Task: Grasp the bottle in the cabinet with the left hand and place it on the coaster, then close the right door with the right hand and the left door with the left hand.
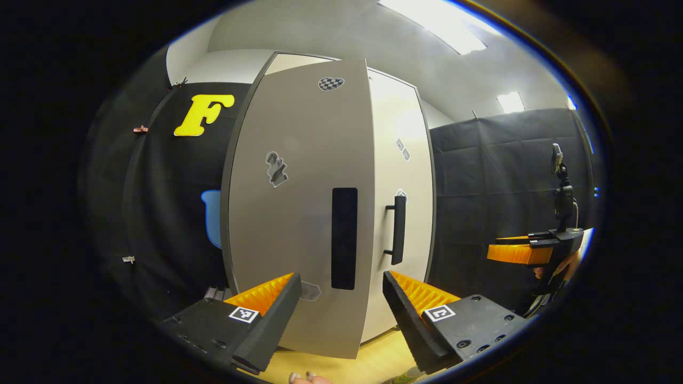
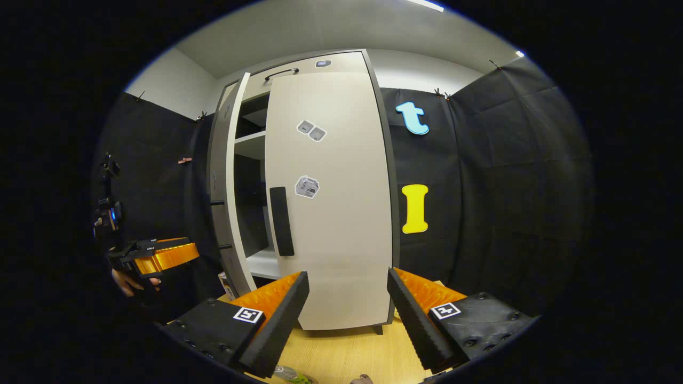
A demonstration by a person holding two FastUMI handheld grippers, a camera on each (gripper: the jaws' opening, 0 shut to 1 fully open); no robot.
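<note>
The tall pale cabinet point(image 2: 320, 64) stands on a wooden table point(image 2: 347, 346). Its right door point(image 2: 341, 213), with a dark handle point(image 2: 281, 221), lies flat against the cabinet front. The left door point(image 1: 299, 213) hangs partly open, its handle point(image 1: 344, 237) facing me, and bare shelves point(image 2: 251, 138) show in the gap. My left gripper point(image 1: 341, 277) is open and empty just in front of the left door. My right gripper point(image 2: 348, 274) is open and empty before the right door. A clear object with some green point(image 2: 291, 374), perhaps the bottle, peeks in at the bottom edge.
The right gripper point(image 1: 520, 252) shows far right in the left gripper view, held by a hand. The left gripper point(image 2: 165, 256) shows far left in the right gripper view. Black cloth walls close in both sides. A small box point(image 2: 227, 282) sits by the left door's foot.
</note>
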